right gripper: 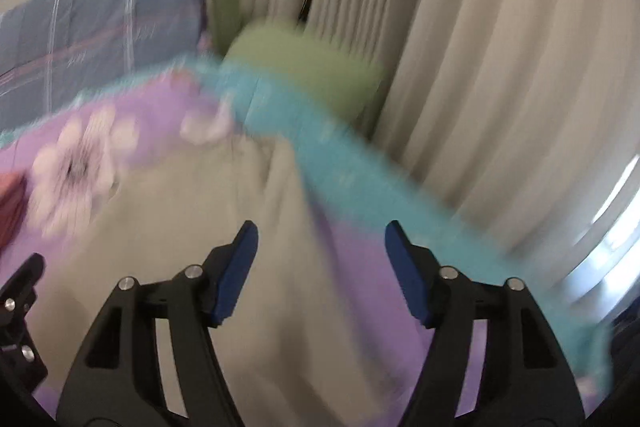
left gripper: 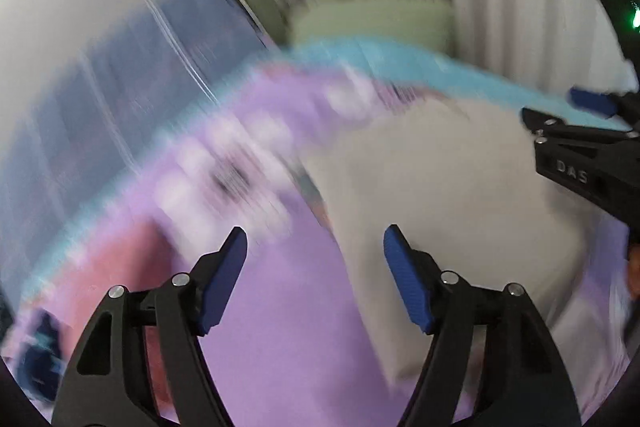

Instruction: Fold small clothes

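Observation:
A beige garment (left gripper: 440, 187) lies spread on a purple flowered bedspread (left gripper: 280, 307). My left gripper (left gripper: 316, 239) hovers over the garment's left edge, jaws wide apart and nothing between the blue pads. At the right of that view, one blue-padded finger (left gripper: 591, 103) of my right gripper reaches over the garment's far side. In the right wrist view the right gripper (right gripper: 322, 231) stands open above the beige garment (right gripper: 180, 207), its pads bare. Both views are blurred by motion.
A turquoise border (right gripper: 340, 167) runs along the bedspread's edge. A green pillow (right gripper: 304, 67) and a blue checked pillow (right gripper: 100, 27) lie at the head, with pale curtains (right gripper: 480, 47) behind. A reddish cloth (left gripper: 100, 267) lies left of the garment.

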Demonstrator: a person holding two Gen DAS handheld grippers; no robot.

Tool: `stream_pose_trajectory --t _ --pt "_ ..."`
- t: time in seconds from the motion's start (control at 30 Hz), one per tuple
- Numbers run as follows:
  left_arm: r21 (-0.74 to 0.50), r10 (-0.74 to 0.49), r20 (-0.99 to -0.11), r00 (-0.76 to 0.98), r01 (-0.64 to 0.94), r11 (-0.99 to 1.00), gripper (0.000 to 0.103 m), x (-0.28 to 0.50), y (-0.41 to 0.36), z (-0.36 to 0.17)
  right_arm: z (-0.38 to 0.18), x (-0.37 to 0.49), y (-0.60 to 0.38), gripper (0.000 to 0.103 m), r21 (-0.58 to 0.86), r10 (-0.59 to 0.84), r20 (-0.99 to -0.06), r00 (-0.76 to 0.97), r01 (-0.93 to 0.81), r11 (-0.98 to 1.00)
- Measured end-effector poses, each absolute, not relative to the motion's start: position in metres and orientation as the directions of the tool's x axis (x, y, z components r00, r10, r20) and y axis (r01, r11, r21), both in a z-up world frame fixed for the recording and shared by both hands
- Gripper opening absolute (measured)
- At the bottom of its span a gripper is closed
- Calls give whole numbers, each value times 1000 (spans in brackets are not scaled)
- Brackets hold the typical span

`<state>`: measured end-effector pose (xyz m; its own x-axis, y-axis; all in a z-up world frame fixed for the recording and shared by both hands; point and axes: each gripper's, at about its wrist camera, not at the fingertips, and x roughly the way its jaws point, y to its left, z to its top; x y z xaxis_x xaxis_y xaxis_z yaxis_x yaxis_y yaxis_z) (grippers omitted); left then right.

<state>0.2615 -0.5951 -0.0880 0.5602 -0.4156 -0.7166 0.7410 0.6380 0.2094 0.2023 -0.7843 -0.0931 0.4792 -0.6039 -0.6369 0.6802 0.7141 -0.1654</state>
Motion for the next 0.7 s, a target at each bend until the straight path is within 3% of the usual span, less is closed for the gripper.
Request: stream_pose_trajectory --t 0.07,0.13,0.17,0.23,0.3,0.47,0.53,0.67,0.7 --pt "170 -434 -733 525 758 630 72 259 -587 -111 -124 195 -808 68 -47 -493 -728 476 683 729" --pt "168 -442 -723 531 755 634 72 258 -583 -111 -127 179 -832 81 107 -430 -737 522 718 688" --pt "156 -440 -732 520 756 636 72 259 -583 -111 -132 177 -836 82 137 -403 -750 525 719 681" --pt "153 -427 -744 515 752 641 72 261 -586 -108 -132 178 -835 84 141 -398 -757 518 725 674" --pt "164 -419 -740 527 744 647 72 254 -587 -109 -129 190 -823 84 32 -474 -747 466 737 675" --pt "111 -446 -720 532 723 682 75 228 -560 -94 -116 194 -780 85 -281 -720 -607 336 757 590" --pt "102 -462 -717 522 735 671 90 213 -538 -84 -98 181 -765 85 -329 -802 -515 302 794 511" --pt "172 -514 -628 584 748 641 98 172 -494 -56 -41 94 -728 85 -40 -696 -478 535 779 626" --pt "167 -527 -615 586 751 639 102 165 -488 -50 -34 79 -717 87 -27 -678 -470 565 759 651"
